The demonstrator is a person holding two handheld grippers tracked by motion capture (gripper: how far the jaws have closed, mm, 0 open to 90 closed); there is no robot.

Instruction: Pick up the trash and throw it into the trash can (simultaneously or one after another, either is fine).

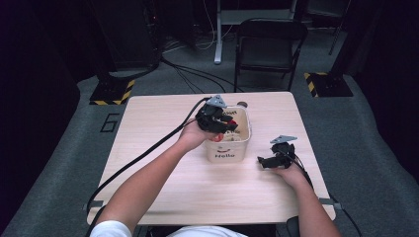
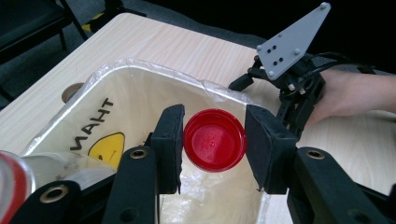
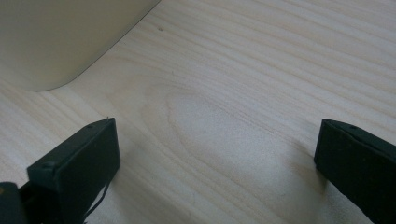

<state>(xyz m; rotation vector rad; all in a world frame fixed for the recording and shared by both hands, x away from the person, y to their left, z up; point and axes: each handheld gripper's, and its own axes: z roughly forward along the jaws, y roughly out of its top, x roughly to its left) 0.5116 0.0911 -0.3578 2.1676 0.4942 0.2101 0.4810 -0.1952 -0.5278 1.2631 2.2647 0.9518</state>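
1. High view: a cream bin (image 1: 232,148) with the word "Hello" on its near wall stands near the middle of the wooden surface (image 1: 163,148). It is lined with a clear bag.
2. High view: the left gripper (image 1: 220,122) is held over the open top of the bin, at its left side. A bit of red shows between its black parts, too small to read here.
3. High view: the right gripper (image 1: 269,161) rests on the surface, just to the right of the bin and apart from it.
4. High view: the surface has much open room to the left of the bin and on the near side. The right edge is close behind the right gripper. A dark chair (image 1: 269,47) stands beyond the far edge.
5. Left gripper view: the left gripper (image 2: 214,142) is closed on a red cap (image 2: 215,140). Both pads press on its rim, and the cap hangs above the inside of the bin (image 2: 140,79).
6. Left gripper view: inside the bin I see a yellow print and black letters on the wall. The floor of the bin looks bare under the cap. A clear bottle with red (image 2: 28,175) lies at the lower left corner; I cannot tell what carries it.
7. Right gripper view: the right gripper (image 3: 217,156) stands wide open with nothing between its jaws, low over bare wood. A rounded corner of the bin (image 3: 60,42) is at the far left.
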